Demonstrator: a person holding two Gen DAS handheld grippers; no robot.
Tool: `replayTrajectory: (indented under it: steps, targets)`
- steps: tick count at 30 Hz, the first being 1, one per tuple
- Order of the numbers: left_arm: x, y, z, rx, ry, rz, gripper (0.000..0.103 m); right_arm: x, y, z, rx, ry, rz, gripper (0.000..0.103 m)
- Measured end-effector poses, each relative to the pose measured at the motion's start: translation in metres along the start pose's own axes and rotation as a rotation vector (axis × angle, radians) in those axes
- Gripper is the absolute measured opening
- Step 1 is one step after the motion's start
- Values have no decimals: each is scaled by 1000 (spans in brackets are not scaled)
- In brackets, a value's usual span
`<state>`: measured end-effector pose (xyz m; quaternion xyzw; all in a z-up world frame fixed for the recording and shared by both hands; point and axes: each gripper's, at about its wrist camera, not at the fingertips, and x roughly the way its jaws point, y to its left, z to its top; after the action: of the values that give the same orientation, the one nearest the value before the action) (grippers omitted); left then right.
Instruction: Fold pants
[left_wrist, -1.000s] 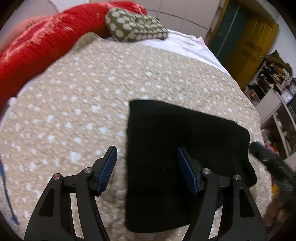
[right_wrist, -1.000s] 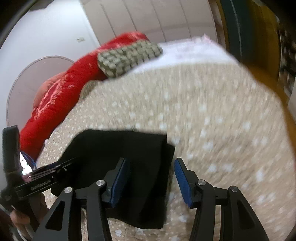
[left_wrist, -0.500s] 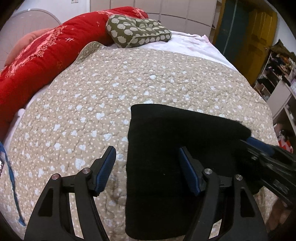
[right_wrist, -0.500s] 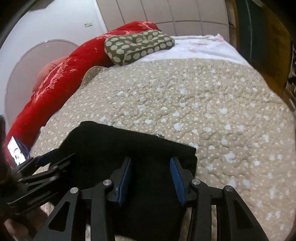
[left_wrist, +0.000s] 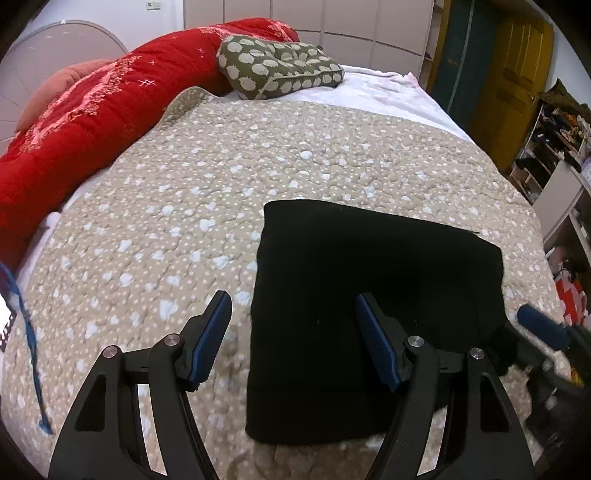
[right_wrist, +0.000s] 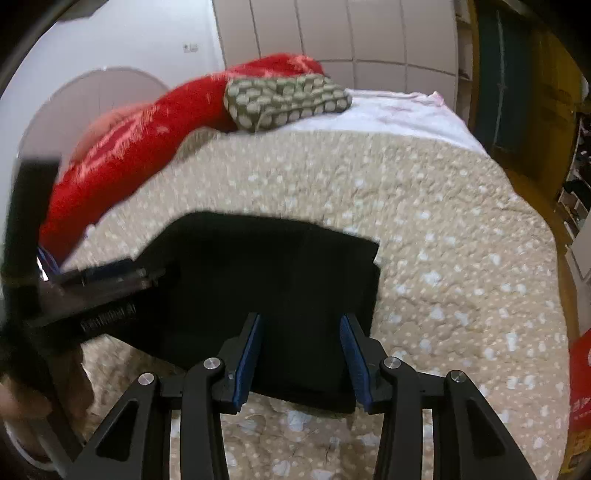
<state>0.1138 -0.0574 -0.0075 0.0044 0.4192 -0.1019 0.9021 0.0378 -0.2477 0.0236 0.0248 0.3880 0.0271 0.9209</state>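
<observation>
Beige dotted quilt (left_wrist: 184, 206) filling centre frame; folded black pants (left_wrist: 369, 273) lower right; red blanket (left_wrist: 92, 110) upper left; left gripper (left_wrist: 293, 332) and right gripper (right_wrist: 301, 343) both spread, empty.

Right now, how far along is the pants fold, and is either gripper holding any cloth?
Mostly done: the black pants lie as a compact rectangle on the spotted quilt, edges roughly squared. Nothing is in hand: the left gripper is open over the near left edge, and the right gripper is open over the near right side. Probably only tidying remains.
</observation>
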Motion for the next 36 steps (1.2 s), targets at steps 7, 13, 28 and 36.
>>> replayTrajectory:
  steps: [7,13,28,36]
  targets:
    - [-26,1,-20,-13,-25,33,70,-23,-3,-2,70,-36,-45,43]
    - [-50,-3,-36,20,-68,67,70,-40,-5,-7,114,-57,-55,45]
    - [-89,-9,-49,31,-160,79,70,-65,10,-15,98,-79,-51,46]
    - [-96,-11,-51,33,-172,82,70,-70,12,-18,89,-81,-49,46]
